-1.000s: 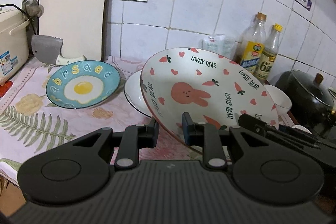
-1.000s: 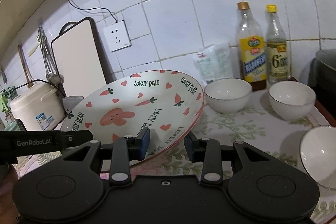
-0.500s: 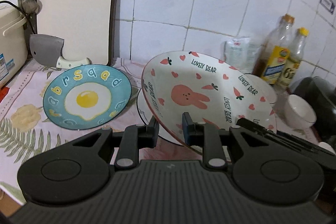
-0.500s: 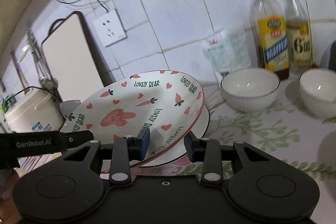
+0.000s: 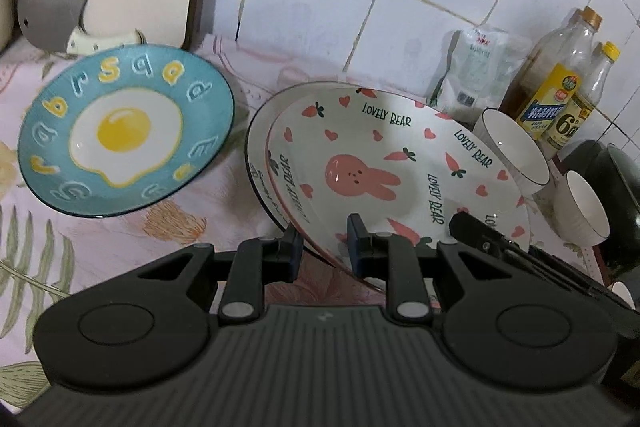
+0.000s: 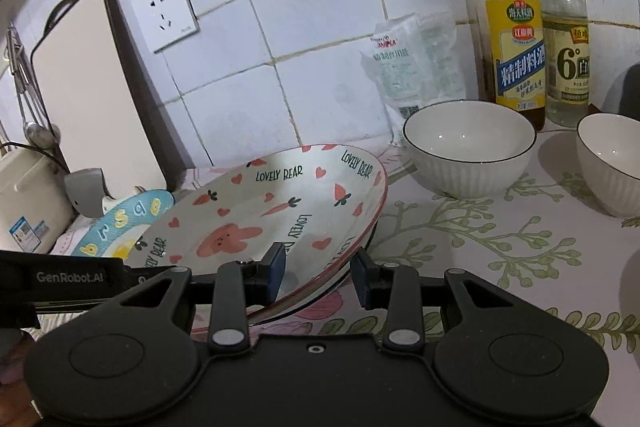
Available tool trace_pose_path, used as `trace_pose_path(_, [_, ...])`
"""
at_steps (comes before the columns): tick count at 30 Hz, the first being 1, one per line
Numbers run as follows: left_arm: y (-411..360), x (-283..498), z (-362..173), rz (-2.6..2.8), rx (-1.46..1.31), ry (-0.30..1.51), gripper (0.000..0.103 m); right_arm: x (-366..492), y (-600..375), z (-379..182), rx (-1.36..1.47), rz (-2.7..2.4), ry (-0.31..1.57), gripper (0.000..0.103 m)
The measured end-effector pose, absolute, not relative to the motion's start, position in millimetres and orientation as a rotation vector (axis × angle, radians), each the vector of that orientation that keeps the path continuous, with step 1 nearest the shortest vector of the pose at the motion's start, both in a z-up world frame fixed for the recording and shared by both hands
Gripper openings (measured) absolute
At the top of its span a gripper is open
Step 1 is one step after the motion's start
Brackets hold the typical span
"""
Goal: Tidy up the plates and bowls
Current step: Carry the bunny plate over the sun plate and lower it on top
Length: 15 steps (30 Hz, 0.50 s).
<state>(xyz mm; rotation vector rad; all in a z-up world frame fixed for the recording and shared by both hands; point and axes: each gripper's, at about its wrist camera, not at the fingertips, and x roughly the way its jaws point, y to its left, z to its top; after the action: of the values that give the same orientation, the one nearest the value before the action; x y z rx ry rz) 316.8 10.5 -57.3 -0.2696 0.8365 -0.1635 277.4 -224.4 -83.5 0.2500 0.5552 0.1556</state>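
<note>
Bunny plate (image 5: pixel 396 171) atop white plate (image 5: pixel 256 151)

The bunny plate (image 5: pixel 384 167), white with pink rabbit, carrots, hearts and "LOVELY BEAR" lettering, is lying tilted on a dark-rimmed white plate (image 5: pixel 258 143) beneath it. A blue fried-egg plate (image 5: pixel 124 135) is sitting to the left. Two white bowls (image 6: pixel 468 147) (image 6: pixel 612 167) are standing upright to the right.
</note>
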Motion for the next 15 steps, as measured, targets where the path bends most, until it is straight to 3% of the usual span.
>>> trace_pose_path(15, [3.8,347.9,-55.1,-0.187,-0.203,0.947,0.022,295.4,-226.2,-90.2,0.224,0.161,0.615,0.043])
